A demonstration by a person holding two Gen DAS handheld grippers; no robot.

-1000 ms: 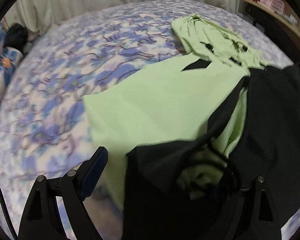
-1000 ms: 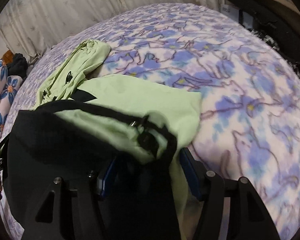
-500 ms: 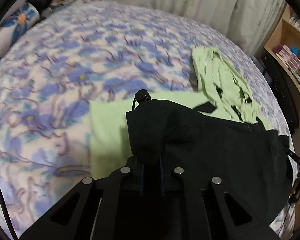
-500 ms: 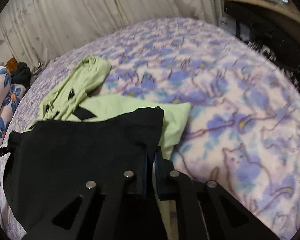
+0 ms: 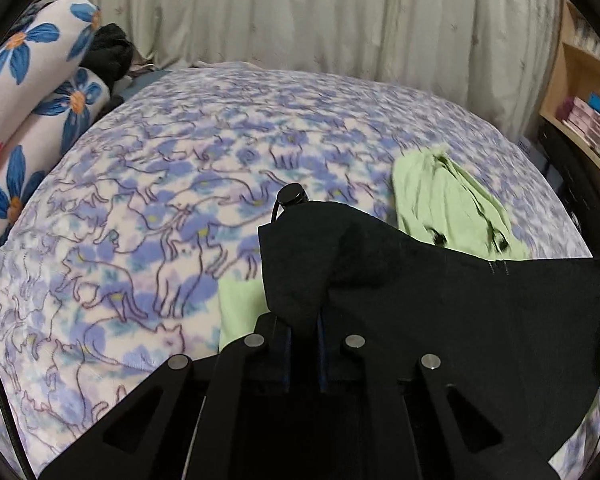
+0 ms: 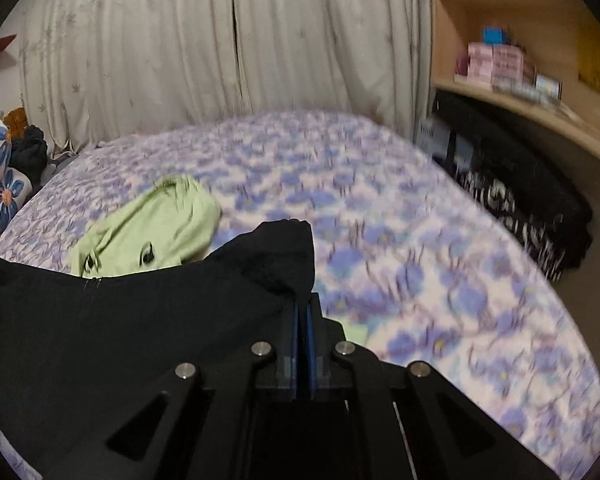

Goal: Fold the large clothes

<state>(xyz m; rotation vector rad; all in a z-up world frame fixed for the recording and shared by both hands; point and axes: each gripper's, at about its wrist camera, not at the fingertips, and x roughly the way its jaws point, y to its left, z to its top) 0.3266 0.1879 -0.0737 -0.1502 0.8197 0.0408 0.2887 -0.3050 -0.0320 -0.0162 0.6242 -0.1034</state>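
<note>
Left wrist: your left gripper (image 5: 302,326) pinches the black garment (image 5: 440,300); your right gripper (image 6: 302,312) clamps its other corner, above the cat-print blanket (image 5: 160,208), curtains (image 6: 180,48) behind.

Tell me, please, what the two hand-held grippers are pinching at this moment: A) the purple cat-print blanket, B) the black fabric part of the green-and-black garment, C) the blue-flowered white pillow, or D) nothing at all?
B: the left gripper and the right gripper are each shut on a corner of the black fabric part of the green-and-black garment, which stretches between them above the purple cat-print blanket.
</note>
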